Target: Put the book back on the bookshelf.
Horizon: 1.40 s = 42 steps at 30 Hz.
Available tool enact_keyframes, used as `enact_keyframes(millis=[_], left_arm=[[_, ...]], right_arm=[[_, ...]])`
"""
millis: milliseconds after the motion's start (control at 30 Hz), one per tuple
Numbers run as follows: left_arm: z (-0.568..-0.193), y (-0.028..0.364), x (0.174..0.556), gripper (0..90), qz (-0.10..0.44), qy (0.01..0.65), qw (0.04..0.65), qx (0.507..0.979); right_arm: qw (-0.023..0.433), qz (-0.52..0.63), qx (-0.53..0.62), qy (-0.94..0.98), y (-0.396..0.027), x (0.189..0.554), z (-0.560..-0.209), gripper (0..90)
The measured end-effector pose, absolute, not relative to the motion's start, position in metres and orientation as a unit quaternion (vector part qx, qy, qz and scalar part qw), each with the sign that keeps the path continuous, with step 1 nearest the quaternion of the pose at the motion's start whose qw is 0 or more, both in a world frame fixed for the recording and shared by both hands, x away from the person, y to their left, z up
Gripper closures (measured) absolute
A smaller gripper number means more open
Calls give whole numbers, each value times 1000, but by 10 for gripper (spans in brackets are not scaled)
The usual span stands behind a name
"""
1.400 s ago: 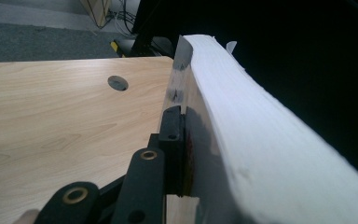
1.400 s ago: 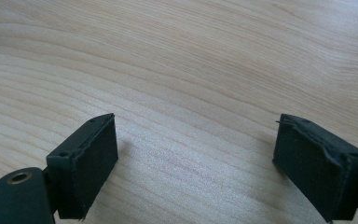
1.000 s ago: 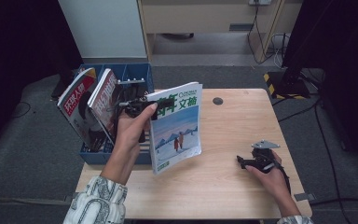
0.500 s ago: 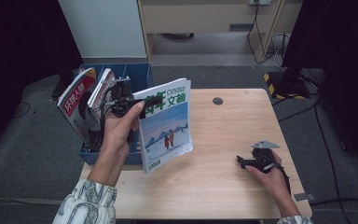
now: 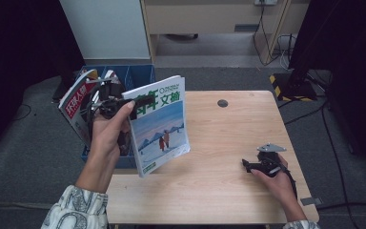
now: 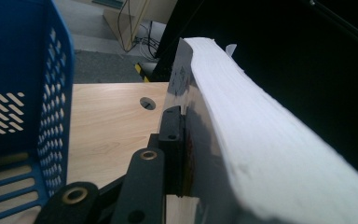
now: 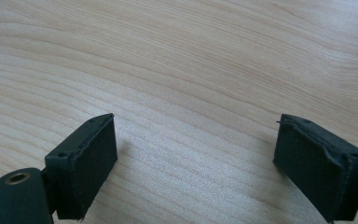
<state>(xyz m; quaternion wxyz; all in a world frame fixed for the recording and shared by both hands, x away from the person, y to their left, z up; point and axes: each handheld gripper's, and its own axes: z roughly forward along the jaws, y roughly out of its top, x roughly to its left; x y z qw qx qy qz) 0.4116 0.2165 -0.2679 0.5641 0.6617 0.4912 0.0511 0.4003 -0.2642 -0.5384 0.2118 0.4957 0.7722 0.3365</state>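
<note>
Left gripper clamped on the top edge of a magazine, jaws pressed flat against cover and pages. Magazine held upright and slightly tilted above the left edge of the wooden table, blue cover with 2 small figures facing the camera, page block seen thick and white in the left gripper view; gripped near one corner, probably so it hangs free and can be slotted on edge. Just beside it, left of the table, a blue perforated file box already standing 2 or more magazines upright, likely where this one belongs. Well apart, right gripper resting low on the table's right side, jaws wide apart, nothing between them.
</note>
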Motion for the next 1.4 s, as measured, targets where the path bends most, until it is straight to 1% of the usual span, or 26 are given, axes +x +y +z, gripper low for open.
enact_keyframes(millis=[533,800,1400], left_arm=[[-250,259,404,717,82,517,564,639],[-248,277,403,716,91,530,564,627],[-243,303,406,718,110,546,559,615]], right_arm=[[212,336,496,772,-264,400,-538,133],[212,336,496,772,-264,400,-538,132],[212,336,495,773,-264,400,-538,133]])
